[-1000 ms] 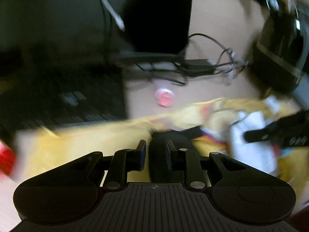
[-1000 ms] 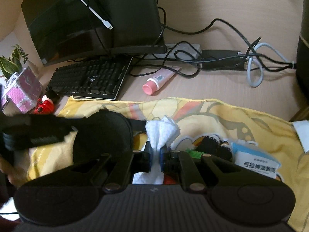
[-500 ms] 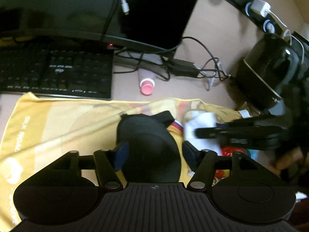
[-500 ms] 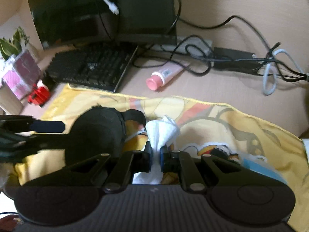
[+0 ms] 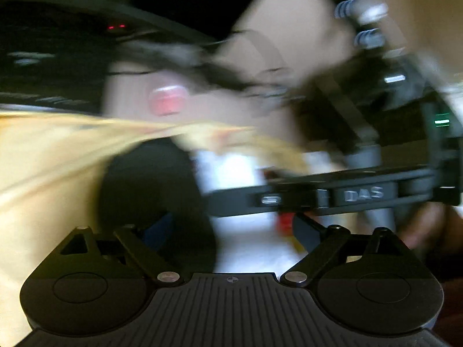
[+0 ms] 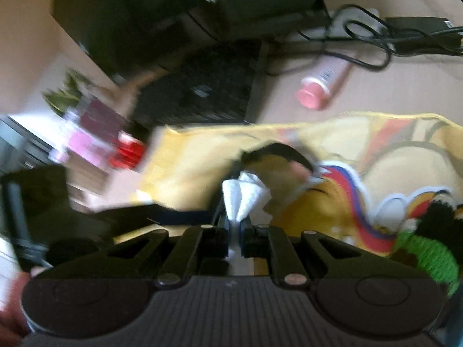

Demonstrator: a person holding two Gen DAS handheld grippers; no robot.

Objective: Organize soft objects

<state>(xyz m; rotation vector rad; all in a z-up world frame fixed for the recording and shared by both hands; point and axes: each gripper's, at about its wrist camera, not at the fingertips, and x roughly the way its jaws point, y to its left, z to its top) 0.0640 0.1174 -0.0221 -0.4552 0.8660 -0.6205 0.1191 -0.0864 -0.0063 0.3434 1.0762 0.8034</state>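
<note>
Both views are motion-blurred. My left gripper (image 5: 228, 227) is open wide, its fingers apart over a black rounded soft pad (image 5: 150, 190) and a white cloth (image 5: 240, 173) lying on the yellow printed towel (image 5: 43, 159). The pad sits by the left finger, not held. My right gripper (image 6: 234, 225) is shut on a bunched tip of the white cloth (image 6: 241, 196), just above the yellow towel (image 6: 405, 144). A black strap (image 6: 275, 149) curls just beyond the cloth. The right gripper's body (image 5: 347, 196) crosses the left wrist view as a dark bar.
A pink-capped tube (image 6: 318, 89) lies beyond the towel, with a black keyboard (image 6: 202, 95), a monitor base and tangled cables (image 6: 361, 43) behind. A green and black yarn item (image 6: 422, 248) sits on the towel at right. A red toy (image 6: 127, 153) and pink box (image 6: 86, 133) stand left.
My left gripper, shut on the black pad a second ago, has opened wide and let it go. My right gripper stays shut on the white cloth while both views swing fast.
</note>
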